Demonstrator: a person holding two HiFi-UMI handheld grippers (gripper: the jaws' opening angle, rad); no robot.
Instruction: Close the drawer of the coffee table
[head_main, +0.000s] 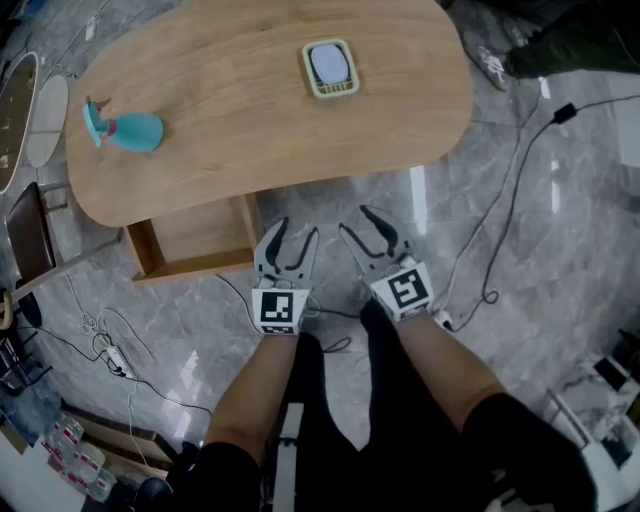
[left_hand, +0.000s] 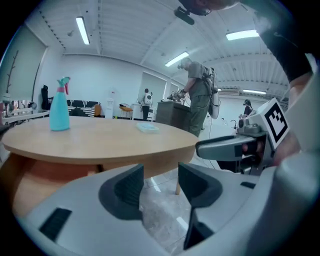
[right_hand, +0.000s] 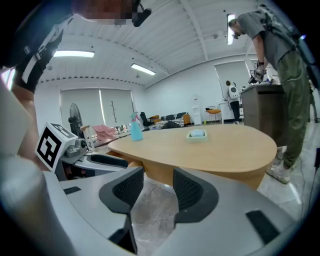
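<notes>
The drawer (head_main: 195, 238) stood pulled out from under the near edge of the worktop (head_main: 250, 120), its wooden inside showing. The left tongs (head_main: 288, 245) hung just to the right of the drawer's right front corner, jaws apart with only floor between them; no contact with the drawer showed. The right tongs (head_main: 372, 232) sat further right, beside the left pair and below the worktop's near edge, jaws likewise apart and holding nothing. In the gripper views, both left tongs (left_hand: 160, 182) and right tongs (right_hand: 152, 187) looked towards the worktop's rim. The grey marble floor (head_main: 560, 250) lay open in front of the drawer, while a black cable (head_main: 500, 230) trailed to the right. A teal spray bottle (head_main: 125, 130) and a small tray (head_main: 330, 68) rested on the worktop, well back from that edge.
</notes>
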